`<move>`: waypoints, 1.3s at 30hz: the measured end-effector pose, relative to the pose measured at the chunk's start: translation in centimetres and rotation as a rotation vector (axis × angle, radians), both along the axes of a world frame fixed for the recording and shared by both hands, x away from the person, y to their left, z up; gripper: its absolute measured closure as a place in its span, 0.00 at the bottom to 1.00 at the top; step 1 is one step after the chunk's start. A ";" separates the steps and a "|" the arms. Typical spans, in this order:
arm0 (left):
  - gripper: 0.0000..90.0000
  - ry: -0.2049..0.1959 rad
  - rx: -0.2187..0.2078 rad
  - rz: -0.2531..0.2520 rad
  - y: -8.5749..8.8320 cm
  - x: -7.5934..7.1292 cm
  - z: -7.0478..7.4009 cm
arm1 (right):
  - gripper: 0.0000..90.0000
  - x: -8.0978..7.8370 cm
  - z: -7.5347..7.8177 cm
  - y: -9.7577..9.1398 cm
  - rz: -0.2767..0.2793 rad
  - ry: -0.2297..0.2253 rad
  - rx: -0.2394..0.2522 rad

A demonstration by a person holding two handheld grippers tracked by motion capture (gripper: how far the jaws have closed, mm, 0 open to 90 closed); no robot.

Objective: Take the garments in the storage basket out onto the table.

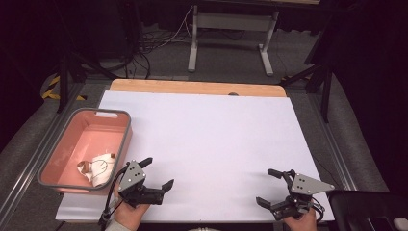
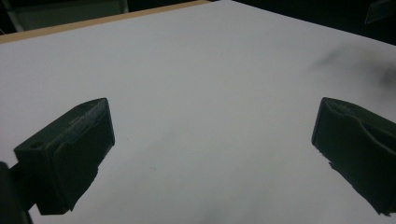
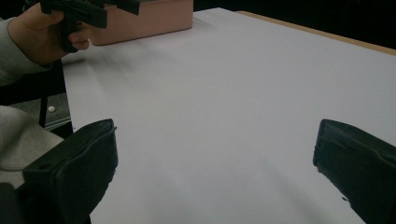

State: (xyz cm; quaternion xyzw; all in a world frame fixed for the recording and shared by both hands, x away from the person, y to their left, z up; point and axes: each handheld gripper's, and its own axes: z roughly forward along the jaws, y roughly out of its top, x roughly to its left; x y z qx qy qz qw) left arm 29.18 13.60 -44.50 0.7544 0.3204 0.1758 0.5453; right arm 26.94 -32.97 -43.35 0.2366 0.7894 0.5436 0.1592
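The left tongs (image 1: pixel 158 173) hover over the near left part of the counter (image 1: pixel 211 144), just beside the pink bin (image 1: pixel 120 144). Their jaws stand wide apart with nothing between them; in the left gripper view the two black jaws frame only bare white surface. The hand (image 1: pixel 129 214) that holds them comes in from the bottom edge.

The right tongs (image 1: pixel 266 187) sit over the near right corner of the counter, well apart from the left ones. Their jaws are spread wide too and hold nothing; the right gripper view shows plain white counter between them, with the other hand and the pink bin farther off at the top left.

The bin stands at the left edge of the counter, partly overhanging the white sheet. Inside it, at the near end, lies a small heap of white and brown bits (image 1: pixel 97 168); what they are I cannot tell. They lie near the left tongs but do not touch them.
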 end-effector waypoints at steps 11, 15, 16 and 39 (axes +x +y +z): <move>0.02 -0.011 0.025 -0.015 0.2 0.0 0.3 | 0.00 0.0 0.0 0.0 0.012 -0.002 0.005; 0.03 -0.016 0.031 -0.015 0.2 0.0 0.4 | 0.00 -0.1 0.0 -0.1 0.009 0.001 0.010; 0.03 -0.016 0.031 -0.015 0.2 0.0 0.4 | 0.00 -0.1 0.0 -0.1 0.009 0.001 0.010; 0.13 0.020 0.085 -0.027 2.0 0.2 3.2 | 0.00 0.2 -0.2 -0.1 0.015 0.013 0.016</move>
